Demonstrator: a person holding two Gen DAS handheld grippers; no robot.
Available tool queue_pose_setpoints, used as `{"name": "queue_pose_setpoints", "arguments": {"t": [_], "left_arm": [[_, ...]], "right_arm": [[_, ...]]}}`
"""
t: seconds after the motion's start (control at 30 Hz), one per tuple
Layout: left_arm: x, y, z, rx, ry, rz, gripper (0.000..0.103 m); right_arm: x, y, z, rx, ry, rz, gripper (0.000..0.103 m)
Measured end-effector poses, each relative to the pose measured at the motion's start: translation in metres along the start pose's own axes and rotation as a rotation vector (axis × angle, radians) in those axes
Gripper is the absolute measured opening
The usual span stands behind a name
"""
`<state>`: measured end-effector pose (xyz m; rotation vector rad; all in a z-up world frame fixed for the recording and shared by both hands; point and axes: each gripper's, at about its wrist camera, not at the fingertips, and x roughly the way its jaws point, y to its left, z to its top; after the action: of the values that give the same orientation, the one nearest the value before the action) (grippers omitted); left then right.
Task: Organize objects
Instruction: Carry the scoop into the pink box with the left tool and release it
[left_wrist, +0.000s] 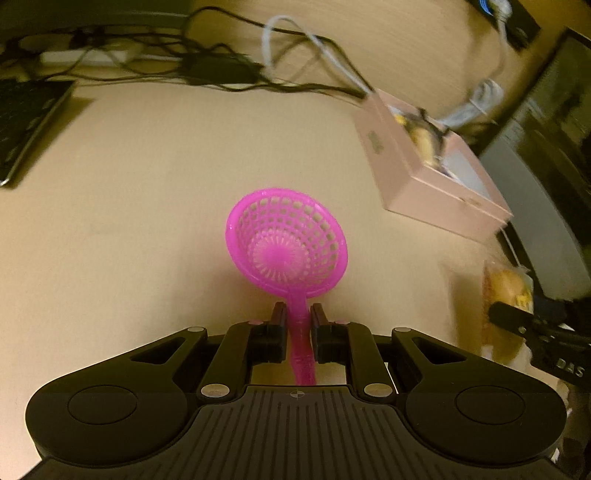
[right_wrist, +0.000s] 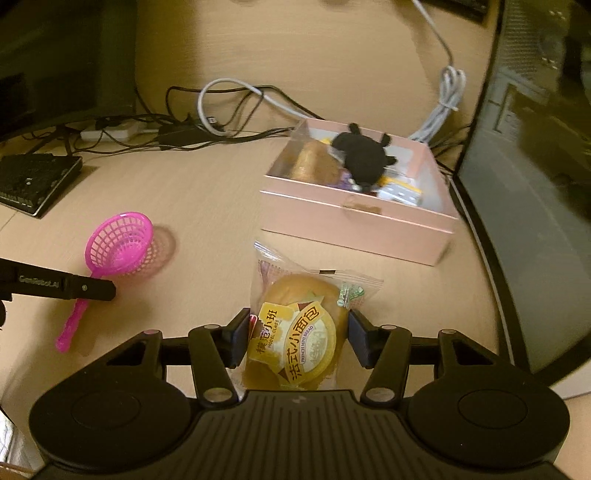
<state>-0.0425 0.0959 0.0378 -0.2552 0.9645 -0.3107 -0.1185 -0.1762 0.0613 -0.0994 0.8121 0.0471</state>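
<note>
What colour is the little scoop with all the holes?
Bright pink, handle included. The strainer scoop shows best in the left wrist view, held by the left gripper.

The right gripper (right_wrist: 295, 338) clamped a wrapped bun (right_wrist: 299, 332); a pink box (right_wrist: 354, 221) stood beyond, a pink strainer (right_wrist: 118, 245) left.

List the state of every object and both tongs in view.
Pink plastic mesh strainer: held by its handle, off the desk.
Wrapped bread bun: gripped.
Pink cardboard box: open, partly filled.
Left tongs: shut on strainer handle.
Right tongs: shut on bun.
</note>
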Motion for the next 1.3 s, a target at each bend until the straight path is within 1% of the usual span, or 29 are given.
{"name": "queue_pose_setpoints", "arguments": {"t": [0.13, 0.27, 0.4, 0.5, 0.6, 0.7, 0.8, 0.87, 0.97, 1.07, 1.2, 1.27, 1.3], "left_arm": [[0.001, -0.018, 0.004, 0.049, 0.012, -0.048, 0.015], [0.000, -0.038, 0.020, 0.080, -0.011, -0.109, 0.015], [-0.005, -0.068, 0.056, 0.115, -0.066, -0.199, 0.015], [-0.005, -0.100, 0.092, 0.177, -0.118, -0.259, 0.015], [0.008, -0.137, 0.127, 0.228, -0.153, -0.294, 0.015], [0.032, -0.171, 0.155, 0.258, -0.182, -0.311, 0.015], [0.069, -0.197, 0.175, 0.221, -0.166, -0.328, 0.015], [0.095, -0.211, 0.179, 0.206, -0.148, -0.324, 0.015], [0.133, -0.227, 0.175, 0.230, -0.126, -0.274, 0.015], [0.159, -0.229, 0.165, 0.252, -0.093, -0.239, 0.015], [0.174, -0.221, 0.150, 0.222, -0.042, -0.190, 0.016], [0.178, -0.219, 0.144, 0.221, -0.024, -0.183, 0.016], [0.179, -0.218, 0.142, 0.224, -0.009, -0.181, 0.018]], "right_arm": [[0.000, -0.010, -0.009, 0.028, 0.025, -0.023, 0.055], [-0.004, -0.021, -0.020, 0.053, 0.035, -0.050, 0.055], [-0.011, -0.034, -0.027, 0.094, 0.040, -0.071, 0.055], [-0.018, -0.045, -0.031, 0.118, 0.024, -0.076, 0.055], [-0.024, -0.052, -0.035, 0.139, 0.007, -0.077, 0.055], [-0.025, -0.058, -0.040, 0.156, 0.003, -0.082, 0.055], [-0.023, -0.066, -0.044, 0.174, 0.006, -0.091, 0.055], [-0.023, -0.071, -0.045, 0.180, 0.006, -0.101, 0.055], [-0.020, -0.078, -0.047, 0.196, 0.010, -0.110, 0.055], [-0.017, -0.083, -0.051, 0.200, 0.022, -0.115, 0.055], [-0.016, -0.088, -0.055, 0.209, 0.036, -0.125, 0.055], [-0.014, -0.090, -0.056, 0.219, 0.045, -0.124, 0.055], [-0.013, -0.090, -0.056, 0.221, 0.049, -0.123, 0.055]]}}
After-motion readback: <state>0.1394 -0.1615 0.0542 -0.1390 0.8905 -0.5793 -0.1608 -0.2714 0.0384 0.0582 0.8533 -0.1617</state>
